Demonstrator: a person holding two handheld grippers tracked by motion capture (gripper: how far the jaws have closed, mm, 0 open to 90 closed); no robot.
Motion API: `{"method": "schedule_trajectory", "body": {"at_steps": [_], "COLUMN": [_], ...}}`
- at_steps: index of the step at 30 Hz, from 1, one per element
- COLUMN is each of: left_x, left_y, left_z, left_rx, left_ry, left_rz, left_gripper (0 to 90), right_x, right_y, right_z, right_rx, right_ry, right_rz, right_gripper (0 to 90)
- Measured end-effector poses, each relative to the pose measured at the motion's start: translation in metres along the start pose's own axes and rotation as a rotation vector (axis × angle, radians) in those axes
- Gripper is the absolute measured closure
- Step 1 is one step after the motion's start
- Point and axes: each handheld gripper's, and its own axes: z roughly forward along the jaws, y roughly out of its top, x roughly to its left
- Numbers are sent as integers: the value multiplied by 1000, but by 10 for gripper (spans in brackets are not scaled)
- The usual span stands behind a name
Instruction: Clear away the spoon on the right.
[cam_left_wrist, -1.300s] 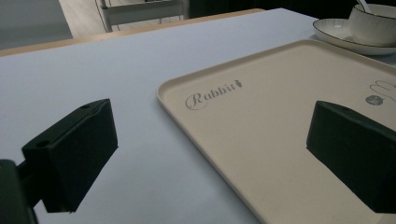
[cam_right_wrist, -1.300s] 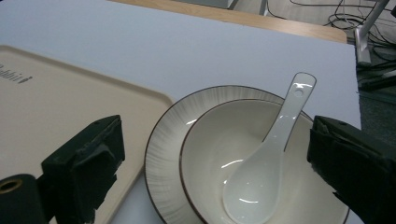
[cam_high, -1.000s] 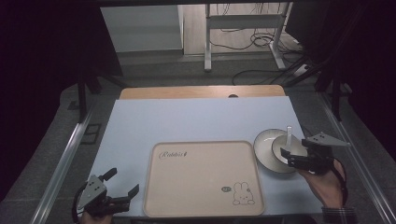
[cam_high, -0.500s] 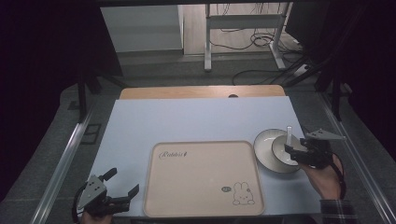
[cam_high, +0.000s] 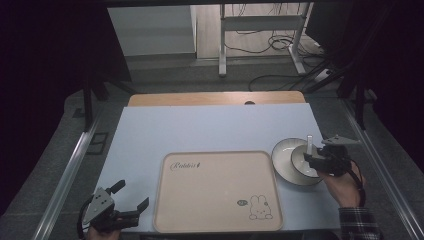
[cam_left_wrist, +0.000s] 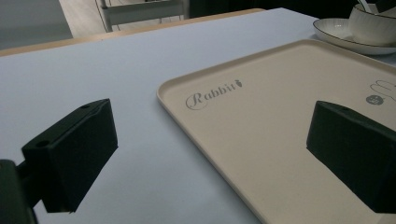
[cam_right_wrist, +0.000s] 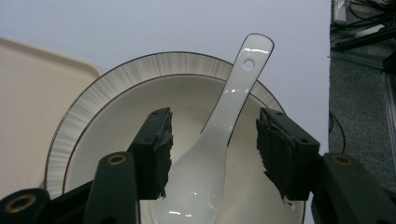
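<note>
While the left gripper (cam_high: 131, 206) waits with jaws spread beside the tray (cam_high: 218, 191), the right gripper (cam_right_wrist: 212, 151) straddles the spoon (cam_right_wrist: 219, 135), jaws apart.

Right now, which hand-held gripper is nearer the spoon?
Right. The right hand-held gripper sits open, jaws either side of the spoon. The left hand-held gripper is across the tray, at the table's near-left corner.

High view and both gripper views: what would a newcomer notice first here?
The big beige tray with a rabbit drawing lies at the table's near edge. Right of it a white spoon stands in a bowl on a plate, and the open right gripper straddles its handle. The left gripper is open, left of the tray.
</note>
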Motion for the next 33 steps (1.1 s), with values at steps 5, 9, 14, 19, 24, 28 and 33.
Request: {"method": "schedule_trajectory", "body": {"at_steps": [5, 9, 14, 19, 24, 28, 33], "left_x": [0, 0, 0, 0, 0, 0, 0], "left_y": [0, 0, 0, 0, 0, 0, 0], "left_z": [0, 0, 0, 1, 1, 1, 1], "left_rx": [0, 1, 3, 5, 5, 5, 5], "left_ry": [0, -1, -1, 0, 0, 0, 0], "left_rz": [-1, 0, 1, 1, 2, 2, 3], "left_gripper": [18, 18, 18, 18, 18, 18, 18], "right_x": [1, 1, 0, 0, 2, 3, 6], "right_y": [2, 3, 2, 3, 5, 8, 10], "right_z": [7, 11, 15, 19, 22, 26, 30], "right_rx": [24, 44, 58, 64, 72, 86, 98], "right_ry": [-16, -31, -37, -34, -27, -23, -26], "right_rz": [-12, -14, -8, -1, -2, 3, 11], "right_gripper": [497, 532, 547, 550, 566, 592, 625]}}
